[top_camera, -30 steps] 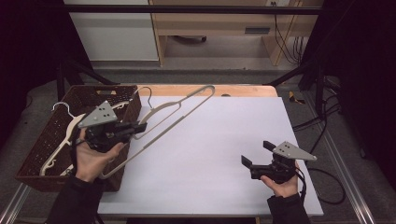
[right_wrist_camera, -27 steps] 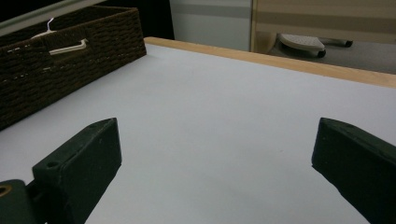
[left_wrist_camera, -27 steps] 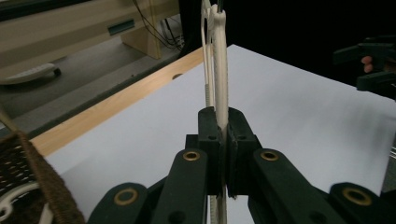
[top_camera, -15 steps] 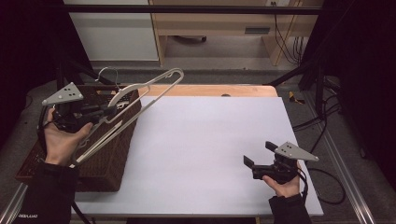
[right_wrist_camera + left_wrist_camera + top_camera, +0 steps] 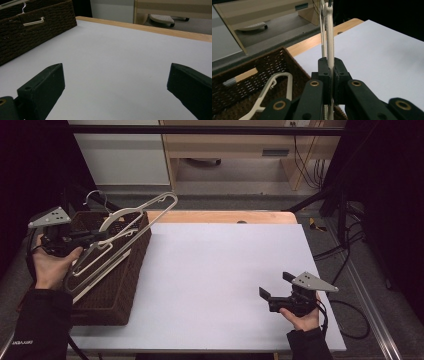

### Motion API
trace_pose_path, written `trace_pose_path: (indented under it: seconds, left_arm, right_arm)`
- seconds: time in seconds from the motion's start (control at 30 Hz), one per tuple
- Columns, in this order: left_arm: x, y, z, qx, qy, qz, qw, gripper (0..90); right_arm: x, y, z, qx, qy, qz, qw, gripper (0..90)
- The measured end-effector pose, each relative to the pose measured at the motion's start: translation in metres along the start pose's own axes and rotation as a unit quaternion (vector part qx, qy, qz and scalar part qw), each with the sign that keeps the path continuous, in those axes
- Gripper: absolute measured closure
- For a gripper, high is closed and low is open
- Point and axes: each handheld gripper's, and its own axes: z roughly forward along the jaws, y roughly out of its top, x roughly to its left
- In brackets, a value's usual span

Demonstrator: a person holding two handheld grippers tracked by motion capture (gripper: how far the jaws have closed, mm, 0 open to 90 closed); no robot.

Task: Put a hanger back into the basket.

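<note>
1. Hanger [image 5: 131,222] first: the cream-coloured clothes hanger sits clamped in the left tool [image 5: 95,238], held above the near-right corner of the brown wicker basket [image 5: 117,290] at the left end of the bench [image 5: 215,270].
2. Left tool state: in the left gripper view its two black jaws are closed tight on the hanger's thin bar [image 5: 329,37], which passes straight up between them with no gap to see.
3. Right tool [image 5: 267,295] state: it rests low over the bench's near-right part, and the right gripper view shows its jaws spread wide with nothing between them but bare white surface.
4. Long axis: in the high view the hanger runs on a slant, from its low end over the basket's near side up and away to its rounded far end [image 5: 167,197], which reaches past the basket's right rim toward the bench.
5. Another hanger [image 5: 273,86] of the same cream colour lies down inside the basket, below the held one.
6. Deciding relation, as I judge it: the hanger lies well apart from the right tool, off to its left and farther back, so the left hand is far the nearer and any handover or laying down calls for carrying the hanger rightward over the rim.
</note>
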Motion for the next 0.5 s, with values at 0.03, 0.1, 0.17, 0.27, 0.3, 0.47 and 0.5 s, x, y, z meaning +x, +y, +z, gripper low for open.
trace_pose_path:
  seconds: [0.03, 0.1, 0.17, 0.27, 0.3, 0.47, 0.5]
  left_arm:
    - [0.003, -0.002, -0.002, 0.000, 0.001, -0.001, 1.0000, 86.6]
    - [0.009, -0.006, -0.005, 0.004, 0.005, -0.001, 1.0000, 86.6]
    - [0.015, -0.010, -0.008, 0.009, 0.012, -0.003, 0.9999, 86.6]
    - [0.023, -0.017, -0.012, 0.016, 0.017, -0.006, 0.9997, 86.6]
    - [0.025, -0.019, -0.014, 0.017, 0.018, -0.008, 0.9997, 86.6]
    - [0.034, -0.030, -0.019, 0.025, 0.025, -0.013, 0.9993, 86.6]
    - [0.035, -0.032, -0.019, 0.027, 0.025, -0.013, 0.9992, 86.6]
  right_arm:
    - [0.000, 0.000, 0.000, 0.000, 0.000, 0.000, 1.0000, 1.8]
    - [-0.001, 0.000, -0.001, -0.002, -0.001, 0.001, 1.0000, 1.7]
    - [-0.002, 0.000, -0.001, -0.003, -0.002, 0.001, 1.0000, 1.6]
    - [-0.002, 0.000, -0.001, -0.003, -0.001, 0.001, 1.0000, 1.6]
    - [-0.002, 0.000, -0.001, -0.002, 0.000, 0.003, 1.0000, 1.6]
    - [-0.001, -0.001, 0.001, 0.002, 0.000, 0.000, 1.0000, 1.3]
    - [-0.001, -0.001, 0.001, 0.003, 0.000, 0.001, 1.0000, 1.3]
